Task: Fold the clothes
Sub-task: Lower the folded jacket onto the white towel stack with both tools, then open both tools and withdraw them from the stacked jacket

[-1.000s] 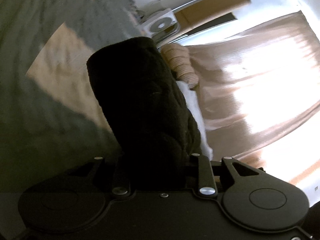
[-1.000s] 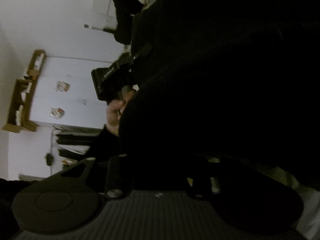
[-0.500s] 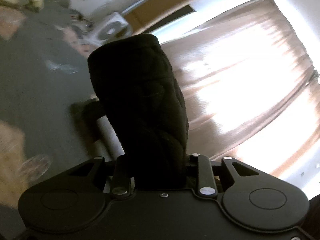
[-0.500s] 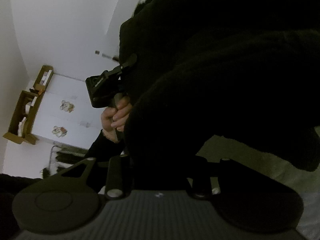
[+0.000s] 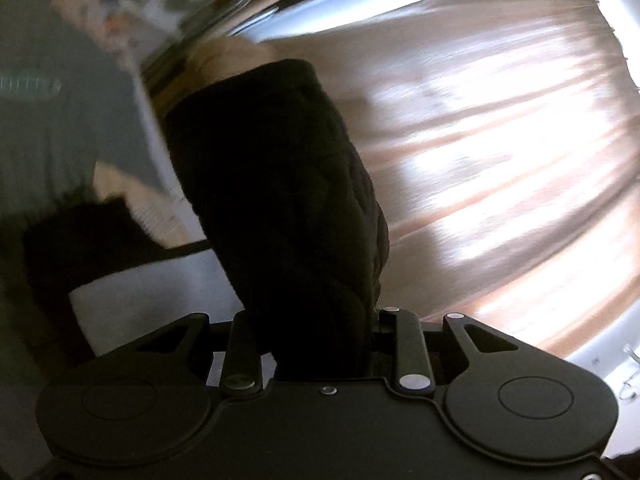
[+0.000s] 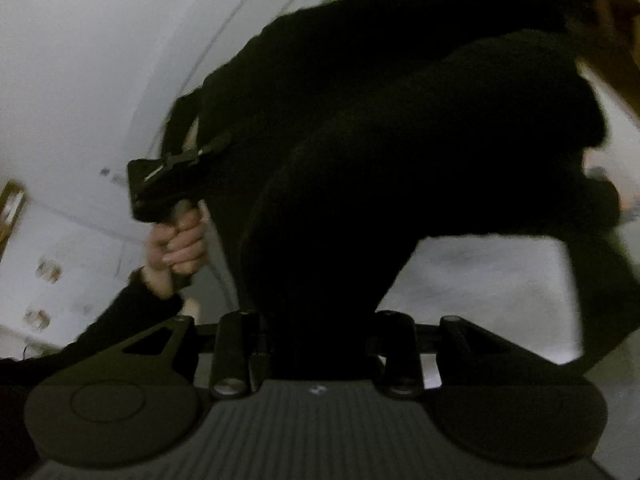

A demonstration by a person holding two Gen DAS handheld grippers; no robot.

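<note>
Both claws grasp one black garment: the left claw (image 5: 320, 344) clamps a thick bunch that rises straight ahead of it, while the right claw (image 6: 320, 340) clamps another part, cloth stretching leftward toward the left hand (image 6: 176, 248). Since a second ago, the garment hangs higher, with pale bedding visible beneath.

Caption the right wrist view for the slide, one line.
Right gripper clamped on a black garment held aloft, the person's left hand carrying the left gripper gripping its far edge.
</note>
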